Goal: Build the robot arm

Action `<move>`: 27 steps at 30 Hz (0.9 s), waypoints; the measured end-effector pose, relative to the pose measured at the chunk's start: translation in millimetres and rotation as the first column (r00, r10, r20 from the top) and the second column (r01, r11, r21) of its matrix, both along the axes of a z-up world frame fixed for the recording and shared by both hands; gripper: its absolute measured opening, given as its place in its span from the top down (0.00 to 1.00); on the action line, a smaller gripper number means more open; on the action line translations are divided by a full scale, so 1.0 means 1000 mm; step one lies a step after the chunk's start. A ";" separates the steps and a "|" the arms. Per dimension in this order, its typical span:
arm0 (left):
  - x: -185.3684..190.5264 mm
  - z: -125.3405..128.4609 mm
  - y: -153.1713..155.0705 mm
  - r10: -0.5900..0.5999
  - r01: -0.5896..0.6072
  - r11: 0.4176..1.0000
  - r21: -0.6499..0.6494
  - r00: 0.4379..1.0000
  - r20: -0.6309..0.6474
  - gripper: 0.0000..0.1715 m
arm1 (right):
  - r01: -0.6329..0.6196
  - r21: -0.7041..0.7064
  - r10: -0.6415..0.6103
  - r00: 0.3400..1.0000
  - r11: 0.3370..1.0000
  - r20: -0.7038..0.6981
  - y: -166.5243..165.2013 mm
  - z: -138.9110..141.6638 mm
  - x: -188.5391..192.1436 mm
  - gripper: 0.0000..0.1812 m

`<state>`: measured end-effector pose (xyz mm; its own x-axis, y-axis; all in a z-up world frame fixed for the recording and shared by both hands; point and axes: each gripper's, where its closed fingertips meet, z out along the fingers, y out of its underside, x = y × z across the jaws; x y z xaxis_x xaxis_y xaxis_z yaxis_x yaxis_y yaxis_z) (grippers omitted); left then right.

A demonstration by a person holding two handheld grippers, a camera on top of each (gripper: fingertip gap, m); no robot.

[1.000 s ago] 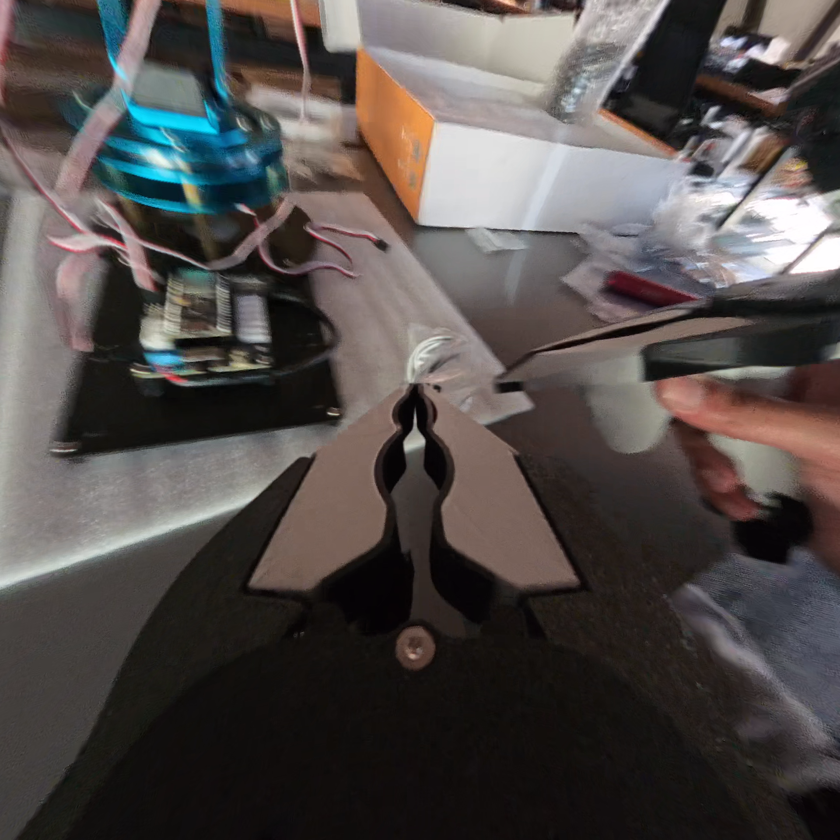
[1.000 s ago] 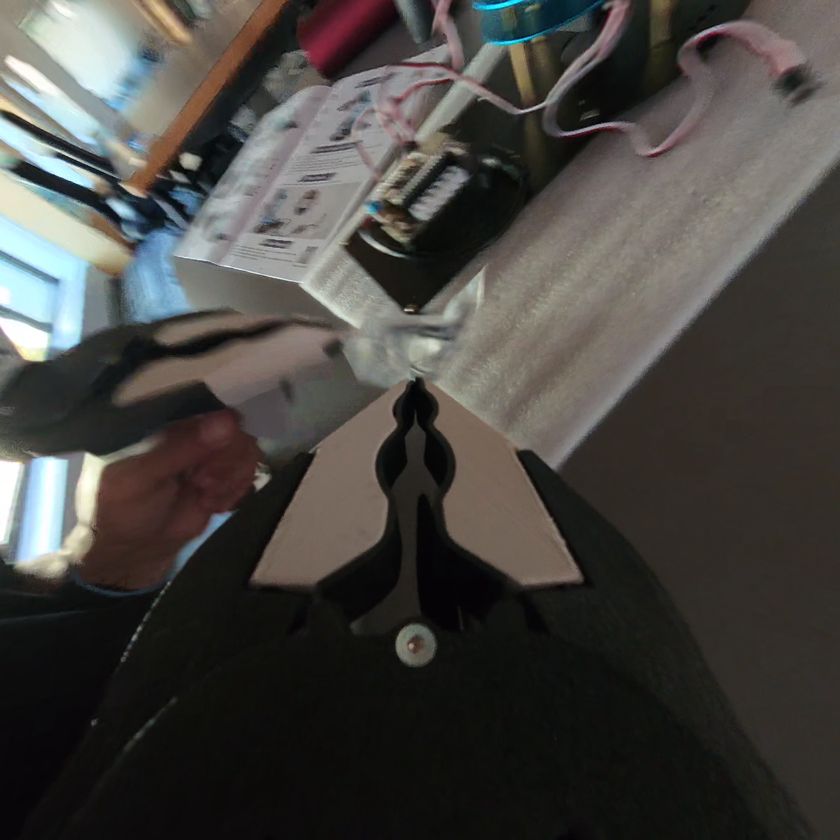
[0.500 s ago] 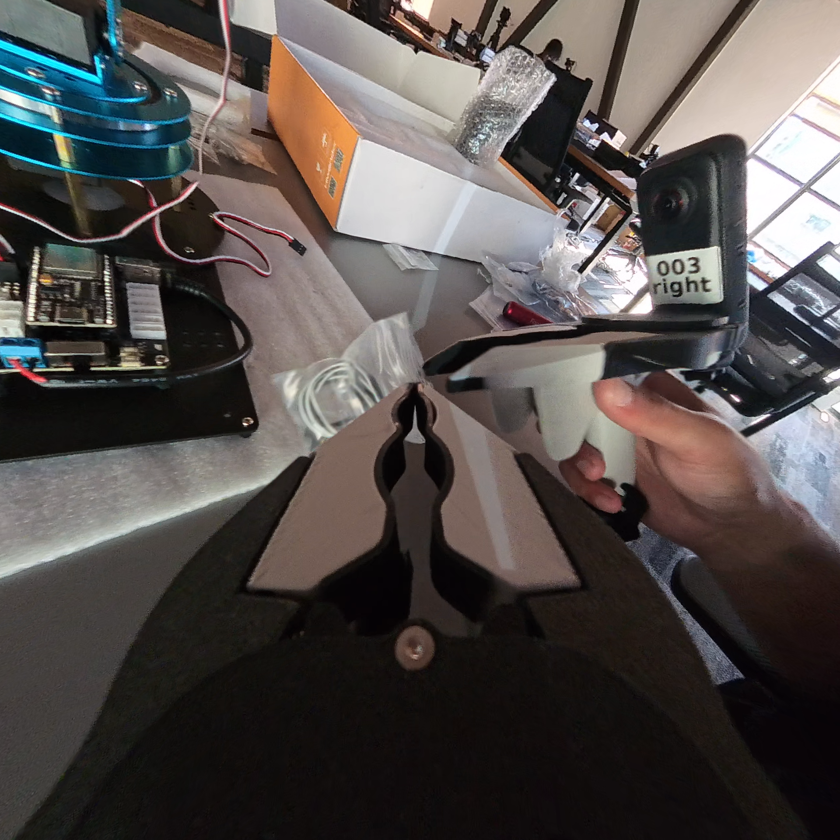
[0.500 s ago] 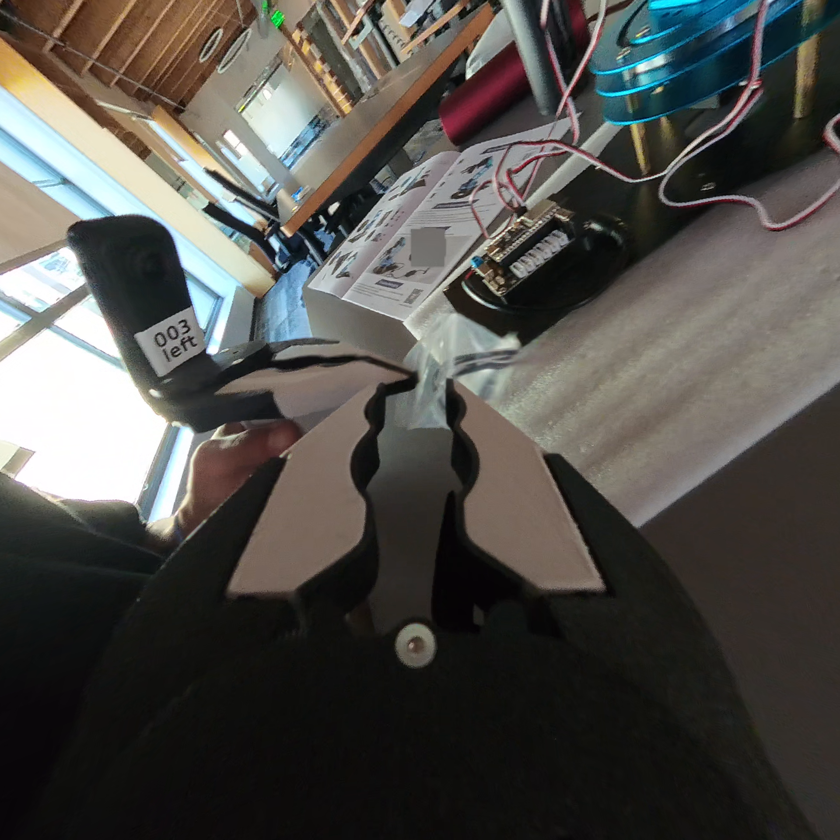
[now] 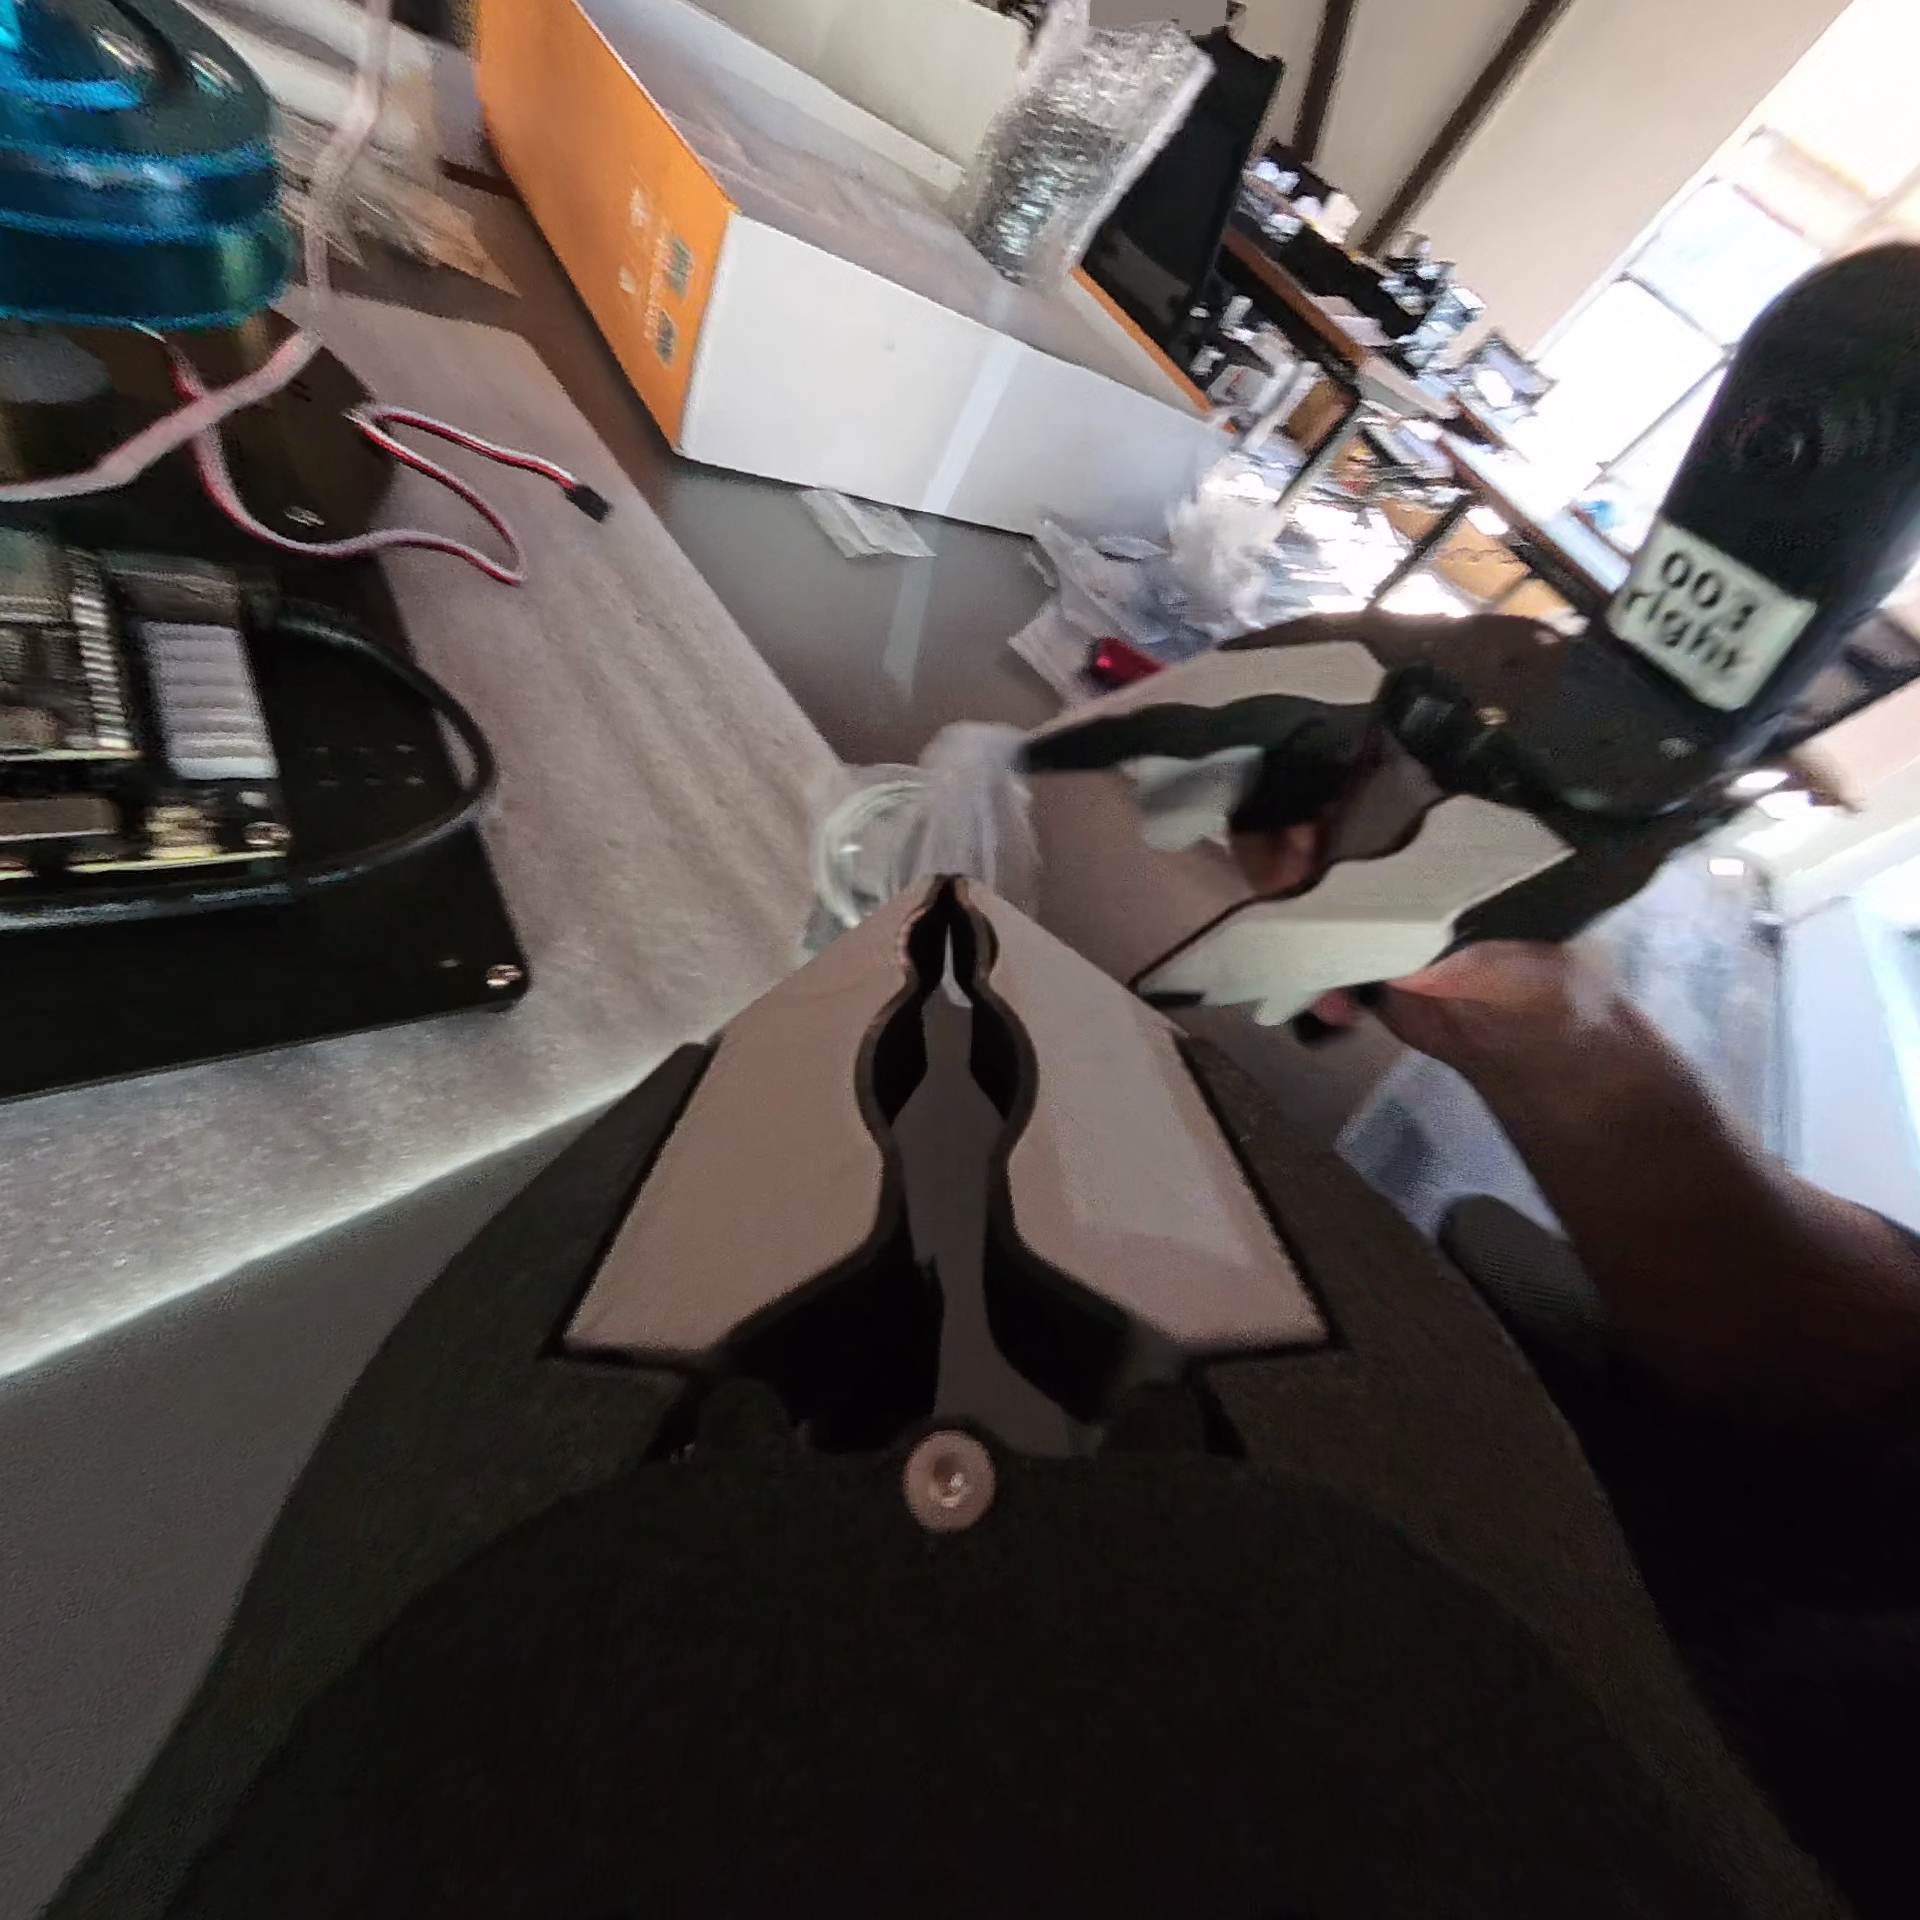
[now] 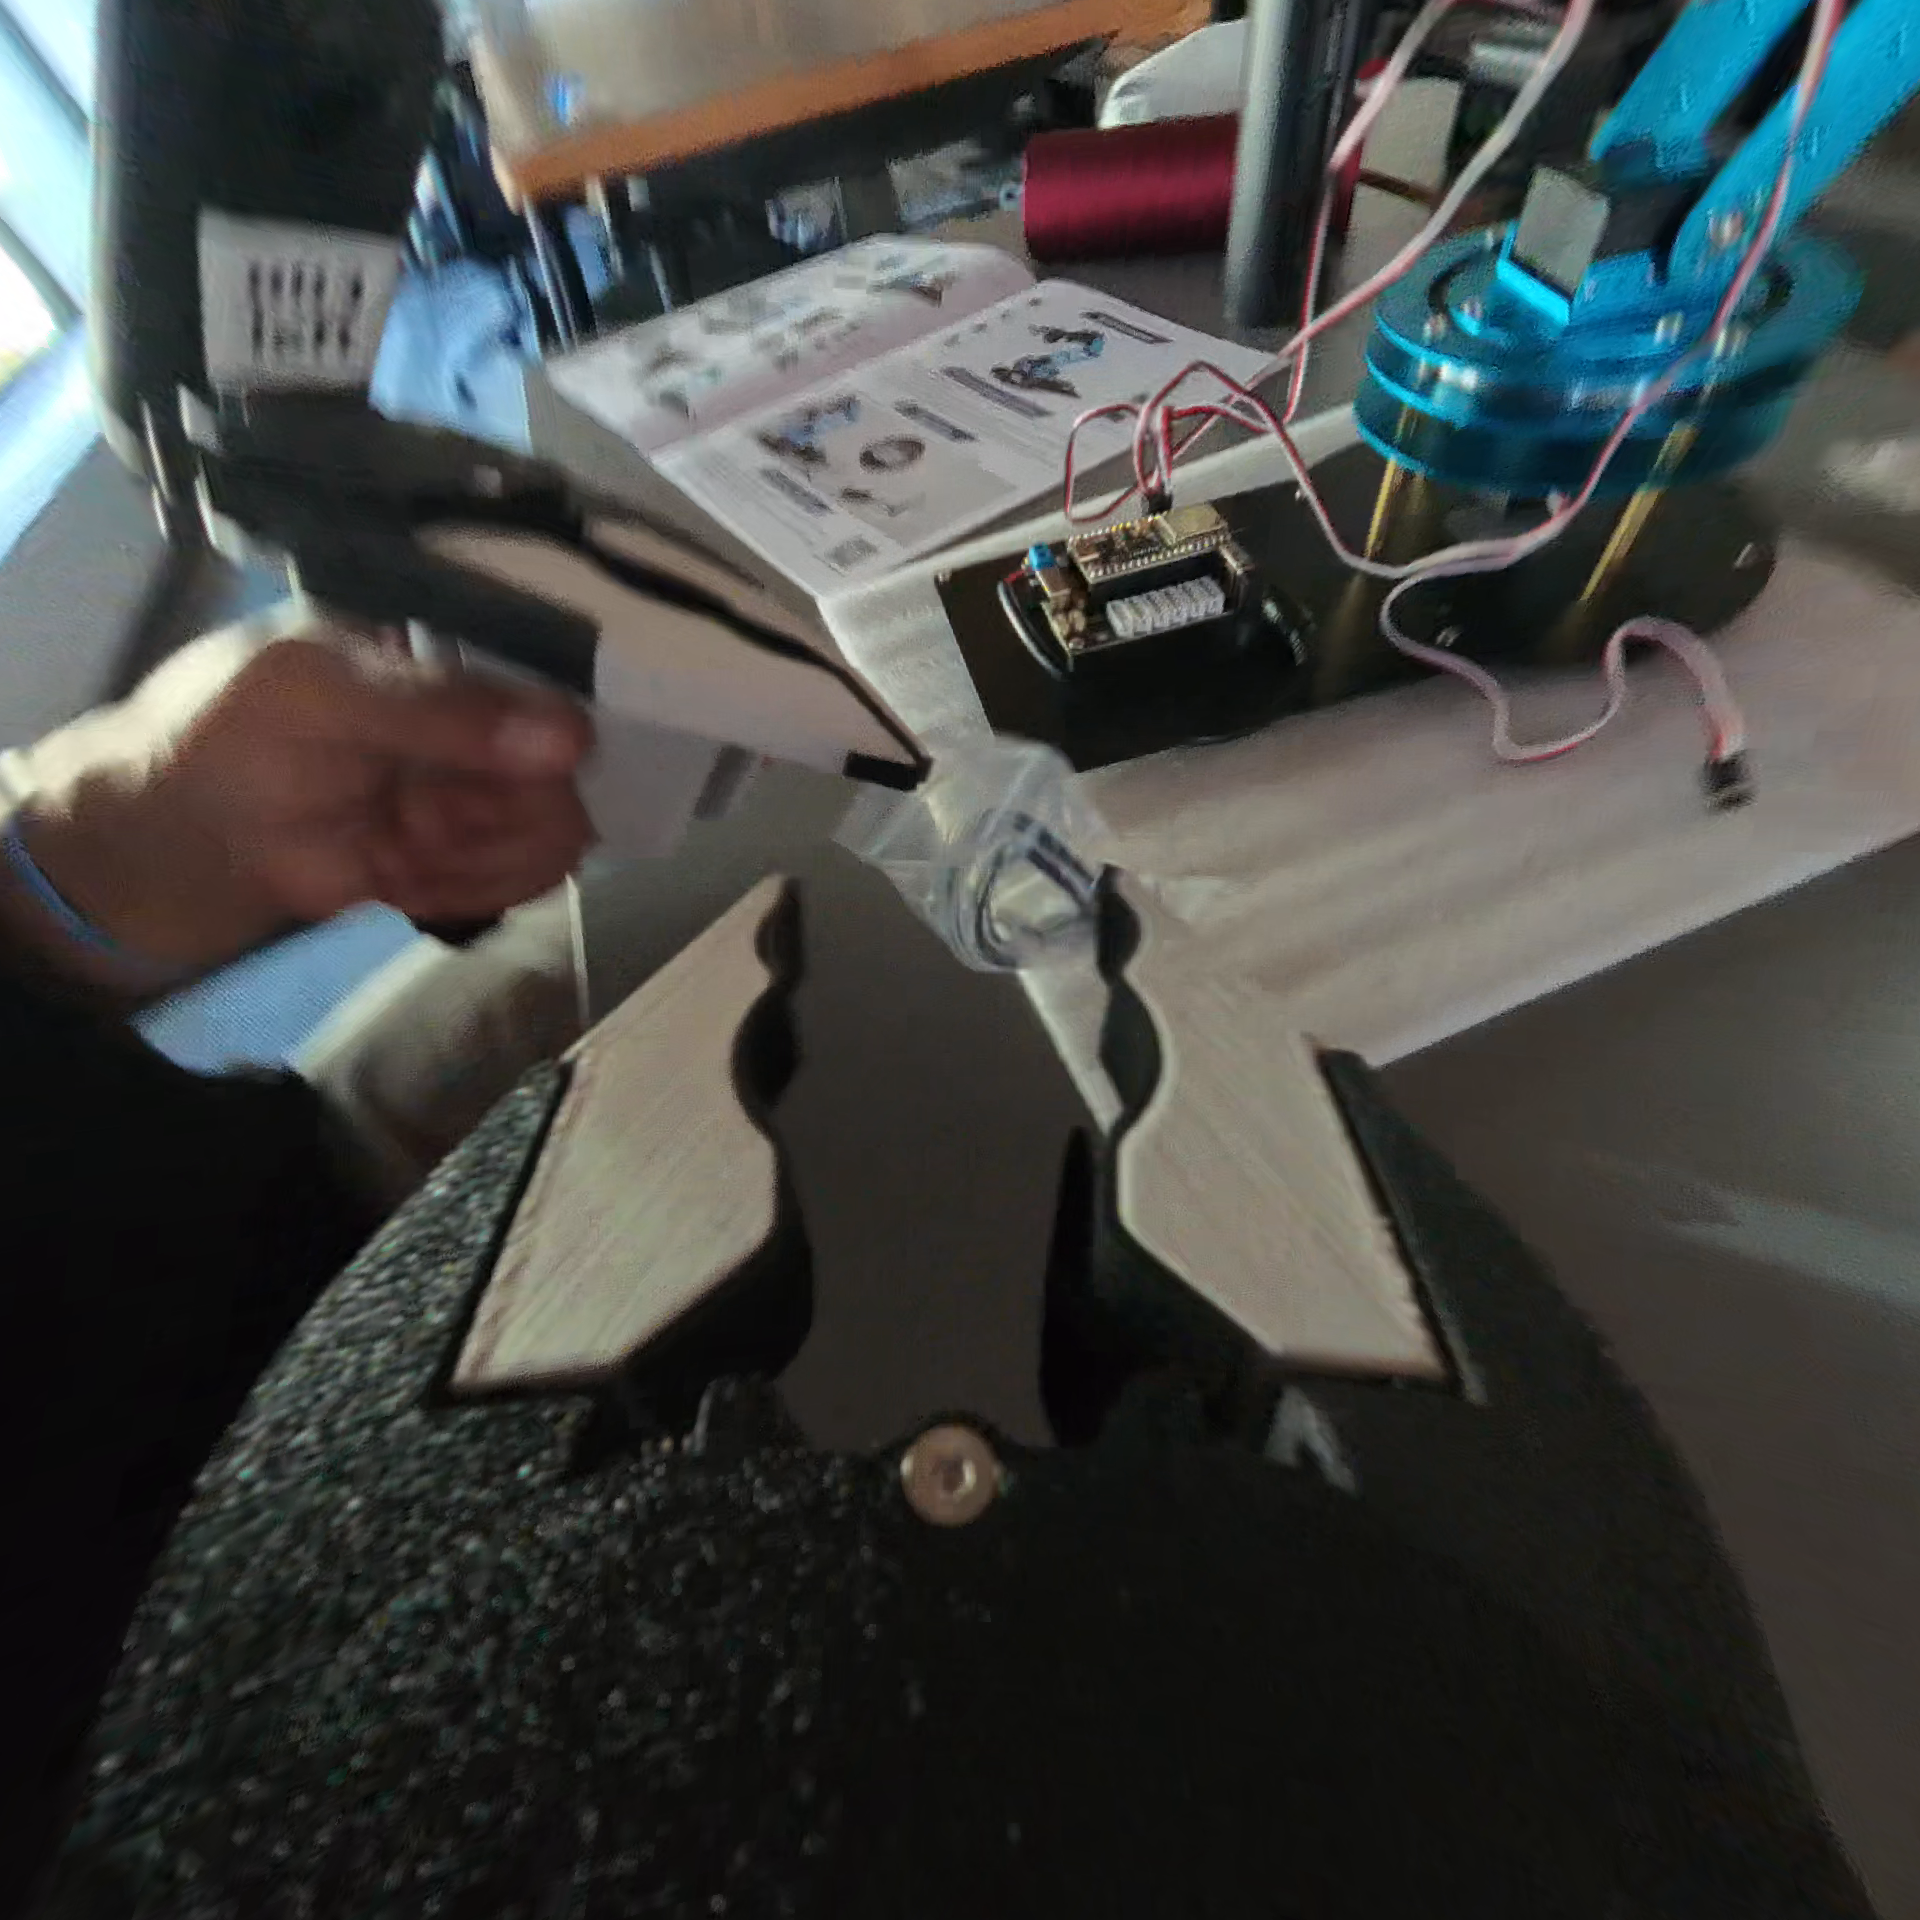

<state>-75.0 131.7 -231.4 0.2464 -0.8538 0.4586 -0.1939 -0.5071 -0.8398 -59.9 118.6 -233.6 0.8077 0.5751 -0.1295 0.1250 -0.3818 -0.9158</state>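
A small clear plastic bag (image 5: 920, 821) with coiled white wire inside hangs just above the white foam sheet (image 5: 644, 665). My left gripper (image 5: 948, 914) is shut on the bag's near edge. My right gripper (image 6: 945, 894) is wide open, and the bag (image 6: 997, 862) lies between its tips, close to the right finger (image 6: 1226, 1164). In the left wrist view the right gripper (image 5: 1081, 862) comes in from the right, its upper fingertip touching the bag. In the right wrist view the left gripper (image 6: 894, 769) comes in from the left, pinching the bag's top.
A blue robot arm kit (image 6: 1600, 343) stands on a black base plate (image 5: 260, 935) with a circuit board (image 6: 1143, 582) and loose servo leads (image 5: 468, 499). An orange and white box (image 5: 883, 343) sits behind. An open booklet (image 6: 883, 416) lies at the left. Both grippers' tips are close together, under 4 cm apart. From the right gripper's tips to the blue robot arm kit (image 6: 1600, 343) is close to 20 cm. Seen from the left wrist view (image 5: 58, 55) as well.
My right gripper has opened from shut to wide open, letting go of the bag. My left gripper has stayed shut on the bag. Both views have shifted.
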 end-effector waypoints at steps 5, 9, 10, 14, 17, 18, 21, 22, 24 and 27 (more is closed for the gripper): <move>0.008 0.020 -0.012 -0.129 0.151 0.958 -0.243 0.986 0.107 1.00 | -0.145 0.182 0.093 0.959 0.972 0.268 0.014 0.006 0.000 0.52; 0.006 0.024 -0.009 -0.138 0.178 0.923 -0.342 0.981 0.138 1.00 | -0.231 0.205 0.162 0.938 0.951 0.306 0.020 0.007 -0.017 0.69; 0.002 0.023 -0.002 -0.124 0.160 0.930 -0.331 0.984 0.128 1.00 | -0.240 0.224 0.167 0.938 0.944 0.302 0.018 0.011 -0.017 0.79; -0.008 0.023 0.004 -0.141 0.172 0.938 -0.300 0.983 0.122 1.00 | -0.280 0.212 0.223 0.940 0.936 0.257 0.010 0.017 -0.017 0.97; -0.009 0.031 -0.001 -0.177 0.215 0.939 -0.268 0.971 0.158 1.00 | -0.280 0.190 0.236 0.945 0.941 0.224 0.009 0.014 -0.016 0.82; -0.009 0.036 -0.003 -0.193 0.235 0.936 -0.261 0.965 0.177 1.00 | -0.294 0.180 0.260 0.947 0.939 0.188 0.006 0.015 -0.015 0.75; -0.013 0.053 -0.010 -0.251 0.305 0.925 -0.227 0.938 0.240 1.00 | -0.335 0.154 0.333 0.942 0.930 0.034 -0.003 0.022 -0.006 0.67; -0.015 0.058 -0.012 -0.264 0.322 0.922 -0.216 0.930 0.256 1.00 | -0.372 0.135 0.379 0.925 0.918 -0.033 -0.008 0.025 -0.004 0.67; -0.019 0.068 -0.016 -0.298 0.368 0.905 -0.212 0.906 0.302 1.00 | -0.445 0.143 0.464 0.871 0.884 -0.160 -0.018 0.033 -0.005 0.71; -0.023 0.074 -0.012 -0.298 0.401 0.882 -0.248 0.882 0.365 1.00 | -0.482 0.218 0.526 0.812 0.849 -0.254 -0.026 0.050 -0.007 0.91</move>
<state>-97.8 119.6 -156.9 -0.2389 -0.6590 0.7132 -0.1656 -0.6961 -0.6986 -67.3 92.6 -184.0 0.3355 0.9202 -0.2019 -0.0168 -0.2084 -0.9779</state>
